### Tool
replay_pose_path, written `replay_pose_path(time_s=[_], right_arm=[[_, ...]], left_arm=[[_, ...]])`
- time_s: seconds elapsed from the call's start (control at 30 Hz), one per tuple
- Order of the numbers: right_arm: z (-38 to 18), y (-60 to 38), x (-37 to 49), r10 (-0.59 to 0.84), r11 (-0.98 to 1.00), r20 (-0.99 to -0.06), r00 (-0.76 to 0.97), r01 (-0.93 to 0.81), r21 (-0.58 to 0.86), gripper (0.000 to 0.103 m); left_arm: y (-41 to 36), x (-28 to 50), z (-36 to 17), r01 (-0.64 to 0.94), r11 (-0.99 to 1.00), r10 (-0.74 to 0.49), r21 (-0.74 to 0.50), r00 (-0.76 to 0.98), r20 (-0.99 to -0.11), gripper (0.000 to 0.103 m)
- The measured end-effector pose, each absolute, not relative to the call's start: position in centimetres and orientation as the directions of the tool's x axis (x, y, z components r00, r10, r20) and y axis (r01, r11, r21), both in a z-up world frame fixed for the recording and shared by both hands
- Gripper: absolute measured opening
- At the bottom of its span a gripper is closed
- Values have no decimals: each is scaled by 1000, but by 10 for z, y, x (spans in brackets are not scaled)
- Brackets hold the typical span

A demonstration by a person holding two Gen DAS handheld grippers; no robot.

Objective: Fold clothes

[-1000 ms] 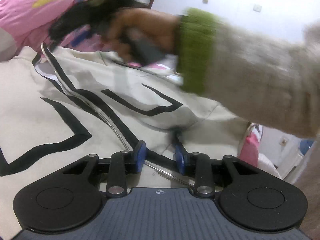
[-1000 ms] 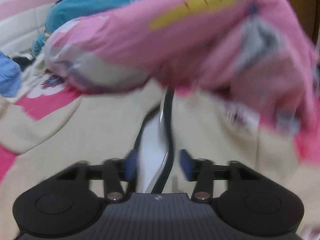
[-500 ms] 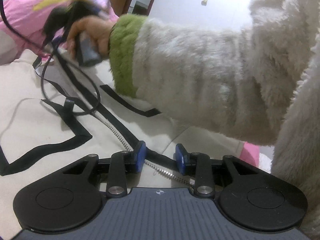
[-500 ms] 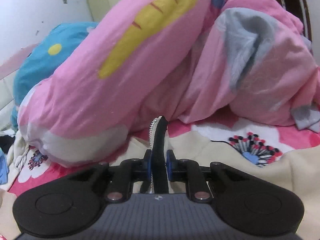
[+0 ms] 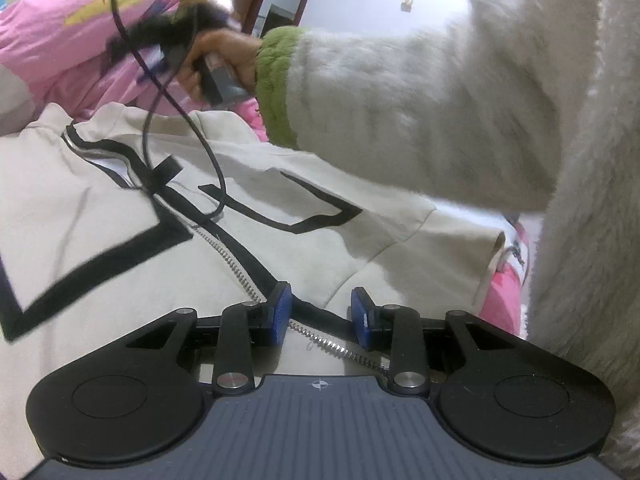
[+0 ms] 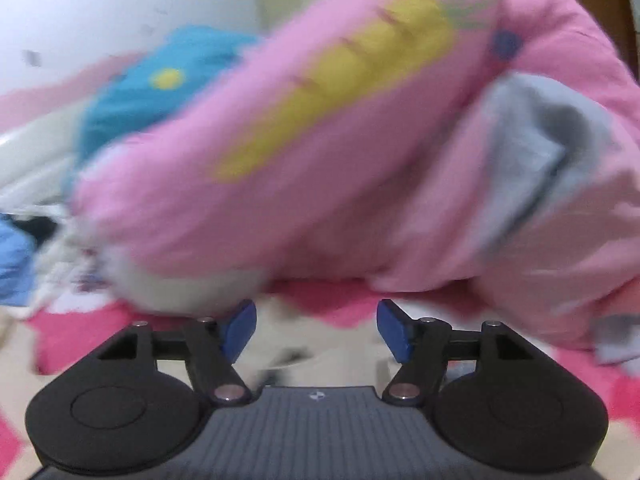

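a cream jacket [image 5: 132,216] with black stripes and a metal zipper [image 5: 240,272] is spread flat on the bed. the left gripper [image 5: 320,312] is held low over the zipper, its blue fingers apart and gripping nothing. the right gripper [image 6: 316,326] is opened wide and empty, pointed at a pink carrot-print quilt [image 6: 340,140] heaped at the bed's far edge; this view is blurred.

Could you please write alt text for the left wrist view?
The open left gripper hovers over a cream zip jacket with black stripes, its zipper running between the fingers. A fuzzy sleeve crosses above.
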State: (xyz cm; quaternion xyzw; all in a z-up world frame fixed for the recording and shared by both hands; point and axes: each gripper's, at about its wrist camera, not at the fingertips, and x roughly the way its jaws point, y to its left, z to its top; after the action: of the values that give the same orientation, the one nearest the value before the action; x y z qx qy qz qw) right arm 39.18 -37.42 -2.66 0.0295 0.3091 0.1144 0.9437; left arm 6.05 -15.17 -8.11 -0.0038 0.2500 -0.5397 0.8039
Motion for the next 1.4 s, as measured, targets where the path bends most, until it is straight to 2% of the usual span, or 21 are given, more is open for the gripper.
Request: replay_pose_path(time_s=[0.13, 0.33, 0.37, 0.43, 0.5, 0.57, 0.97, 1.0, 1.07, 1.13, 1.2, 1.27, 1.4], right_arm=[[-65, -391, 441, 156, 987, -716, 680, -139, 84, 69], [-91, -382, 458, 247, 968, -762, 599, -127, 215, 69], [-90, -380, 454, 254, 966, -754, 607, -125, 225, 65], [-84, -376, 442, 269, 961, -728, 631, -126, 246, 22], [-66, -366, 422, 246, 967, -648, 721, -140, 212, 19], [-44, -353, 394, 189, 982, -516, 836, -149, 117, 18], [-96, -341, 405, 25, 999, -524, 851, -44, -23, 19], [-101, -340, 407, 11, 999, -526, 850, -35, -34, 21], [-102, -342, 408, -8, 1000, -522, 853, -9, -30, 33], [-89, -351, 406, -16, 999, -507, 862, 30, 19, 52], [-70, -356, 390, -7, 997, -477, 879, 40, 60, 61], [-51, -360, 370, 4, 994, -452, 892, 44, 96, 63], [-13, -363, 316, 45, 982, -421, 906, 37, 186, 63]], left_arm=[[-146, 59, -80, 867, 410, -874, -283, 285, -394, 33], [-144, 62, -80, 865, 404, -879, -297, 277, -389, 34], [-143, 62, -79, 866, 404, -878, -295, 278, -389, 34], [-143, 61, -79, 866, 405, -878, -293, 279, -389, 34], [-142, 60, -78, 866, 408, -877, -290, 282, -390, 34], [-142, 60, -78, 866, 410, -875, -286, 286, -390, 34], [-140, 59, -77, 859, 426, -869, -285, 302, -391, 34], [-140, 59, -77, 859, 426, -869, -285, 302, -391, 34], [-140, 58, -77, 858, 426, -869, -286, 301, -392, 34], [-139, 57, -77, 856, 424, -872, -296, 298, -387, 34], [-134, 57, -76, 847, 421, -880, -323, 295, -372, 34], [-129, 59, -72, 842, 411, -892, -349, 293, -343, 37], [-117, 48, -58, 868, 351, -924, -351, 260, -280, 54]])
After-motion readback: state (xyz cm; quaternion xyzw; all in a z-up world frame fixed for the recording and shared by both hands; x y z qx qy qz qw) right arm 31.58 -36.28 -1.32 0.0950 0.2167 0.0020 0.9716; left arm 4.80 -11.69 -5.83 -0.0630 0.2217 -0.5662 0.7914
